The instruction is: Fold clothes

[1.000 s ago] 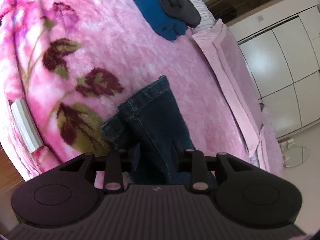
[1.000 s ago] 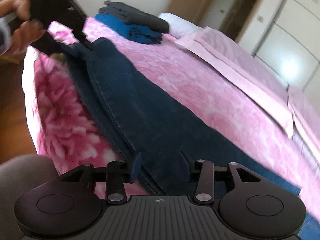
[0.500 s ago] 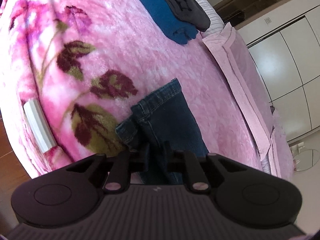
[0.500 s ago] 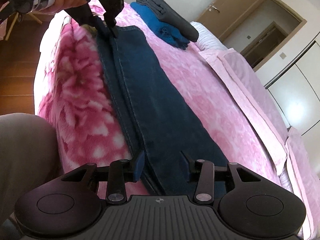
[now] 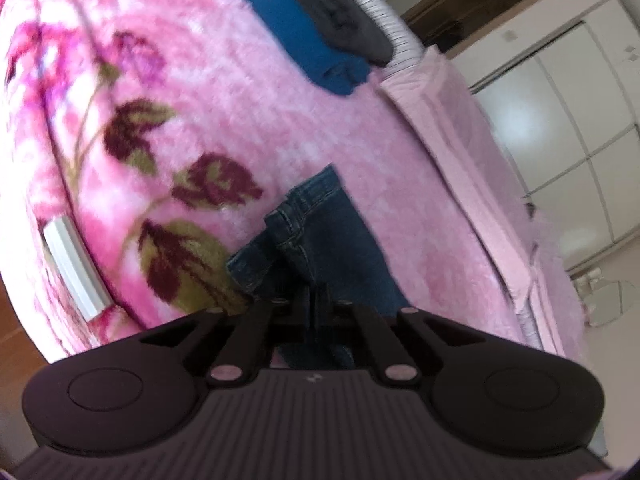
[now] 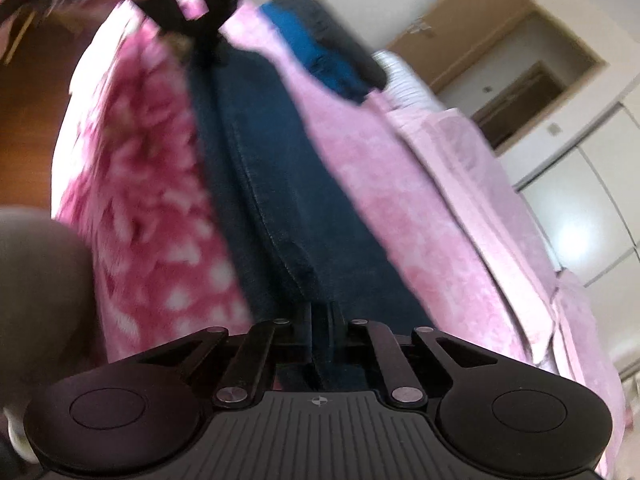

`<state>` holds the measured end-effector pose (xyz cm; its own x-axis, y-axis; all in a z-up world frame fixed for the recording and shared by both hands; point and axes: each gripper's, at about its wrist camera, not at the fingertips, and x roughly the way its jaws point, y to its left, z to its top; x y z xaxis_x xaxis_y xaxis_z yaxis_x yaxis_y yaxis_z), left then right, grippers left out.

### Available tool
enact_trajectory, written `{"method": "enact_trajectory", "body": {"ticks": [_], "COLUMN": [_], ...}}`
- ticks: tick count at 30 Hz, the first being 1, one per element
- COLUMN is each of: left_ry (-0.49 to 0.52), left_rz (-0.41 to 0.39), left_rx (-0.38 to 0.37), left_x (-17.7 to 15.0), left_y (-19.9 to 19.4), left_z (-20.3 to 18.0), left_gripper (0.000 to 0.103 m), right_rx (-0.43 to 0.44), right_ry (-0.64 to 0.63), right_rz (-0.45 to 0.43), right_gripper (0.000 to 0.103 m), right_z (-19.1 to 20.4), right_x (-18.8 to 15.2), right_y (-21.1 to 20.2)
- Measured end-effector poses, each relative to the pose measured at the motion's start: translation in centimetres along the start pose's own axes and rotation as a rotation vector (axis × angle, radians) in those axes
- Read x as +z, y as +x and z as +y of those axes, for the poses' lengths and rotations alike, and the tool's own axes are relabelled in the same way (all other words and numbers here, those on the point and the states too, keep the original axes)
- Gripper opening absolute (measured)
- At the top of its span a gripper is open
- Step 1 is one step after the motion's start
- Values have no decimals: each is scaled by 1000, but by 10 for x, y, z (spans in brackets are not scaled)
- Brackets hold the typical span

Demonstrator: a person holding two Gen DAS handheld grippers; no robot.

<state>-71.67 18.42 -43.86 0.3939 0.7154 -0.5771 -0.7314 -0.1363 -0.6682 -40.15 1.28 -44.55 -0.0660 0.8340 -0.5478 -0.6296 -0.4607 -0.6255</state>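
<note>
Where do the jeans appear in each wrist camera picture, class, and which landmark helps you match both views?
Left wrist view: the jeans sit lower centre, hem end spreading just beyond the claw.
Right wrist view: the jeans run from top centre down to the claw.
Shared landmark: the blue folded cloth near the top of both.

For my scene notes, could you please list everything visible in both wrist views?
jeans: one, dark blue, laid lengthwise on blanket
blanket: one, pink floral, over bed
blue garment: one, far end of blanket
grey garment: one, atop blue garment
pillow: one, striped white, behind the garments
sheet: pale pink, beside blanket
wardrobe: white, by wall
left gripper: black, shut on jeans
right gripper: black, shut on jeans
</note>
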Motion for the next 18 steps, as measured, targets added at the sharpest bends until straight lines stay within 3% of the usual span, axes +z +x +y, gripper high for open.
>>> {"method": "enact_trajectory", "body": {"ticks": [3,9,12,15,17,18], "left_ry": [49,52,127,237,362,399], "left_rz": [-4,-26,-9,3,-18,-20], "left_rx": [3,-10,53,161,264,259], "left_x": [-10,-16,-20,-22,-28,-31], "left_y": [-7,-13,-8,-18,-30,-35], "left_z": [4,15,8,-10,-26,-35], "left_gripper": [0,0,3,3,1,1], "right_rx": [7,51,68,108,135,146], "right_ry": [4,10,45,241,373,472], "right_rz": [-5,22,41,49,54,50], "right_gripper": [5,5,7,12,12,13], "right_z": [-5,9,14,-10,-26,-39], "right_x": [2,-2,-5,-8,-11,-17], "right_y": [-10,-5,0,-13,-21,-28]}}
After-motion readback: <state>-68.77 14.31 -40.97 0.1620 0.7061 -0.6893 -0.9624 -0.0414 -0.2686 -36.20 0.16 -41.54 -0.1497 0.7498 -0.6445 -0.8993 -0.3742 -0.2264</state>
